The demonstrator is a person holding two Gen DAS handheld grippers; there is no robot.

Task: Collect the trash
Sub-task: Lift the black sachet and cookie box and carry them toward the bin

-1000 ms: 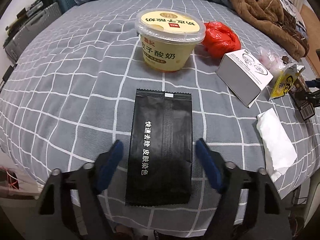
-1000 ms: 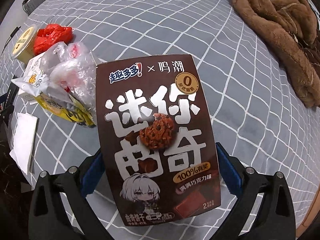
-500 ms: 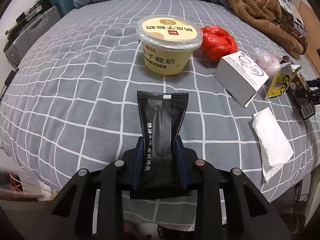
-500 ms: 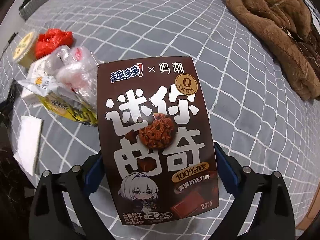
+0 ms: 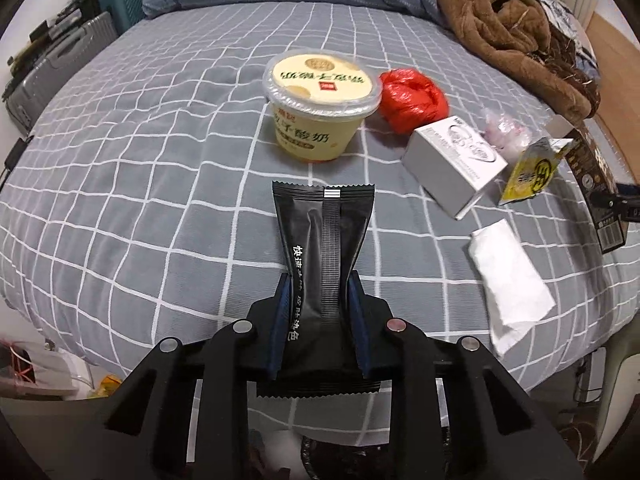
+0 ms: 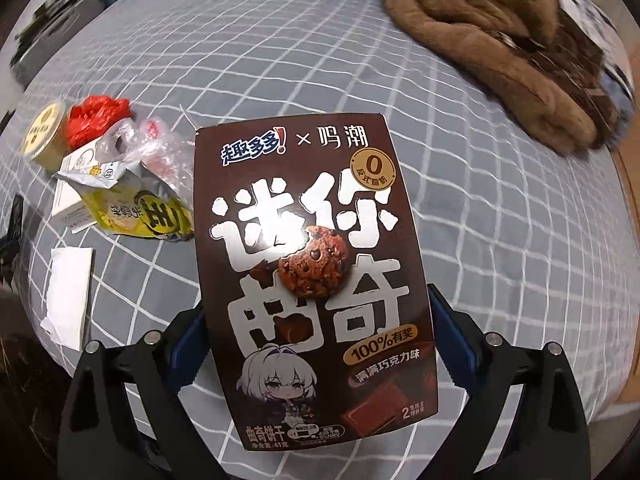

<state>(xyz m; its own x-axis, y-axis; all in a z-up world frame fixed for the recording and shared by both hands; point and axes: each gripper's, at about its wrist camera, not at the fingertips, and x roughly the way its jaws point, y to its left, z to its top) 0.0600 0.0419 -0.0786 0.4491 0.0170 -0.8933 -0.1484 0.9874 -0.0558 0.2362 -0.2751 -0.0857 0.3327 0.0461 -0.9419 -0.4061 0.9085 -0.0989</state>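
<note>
Left gripper (image 5: 316, 292) clamped on black sachet (image 5: 324, 236), pinched at mid-length over bed (image 5: 140, 184) near its front edge. Right gripper (image 6: 316, 328) clamped on brown biscuit box (image 6: 308, 260), printed "100%". Open bedding left of yellow tub (image 5: 320, 104); red bag (image 5: 414, 98), white carton (image 5: 448, 164), tissue (image 5: 510, 280) crowd right.

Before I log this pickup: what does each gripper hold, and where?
Left gripper pinches the black sachet near its lower end. Right gripper clamps the cookie box by its side edges, low down.
</note>
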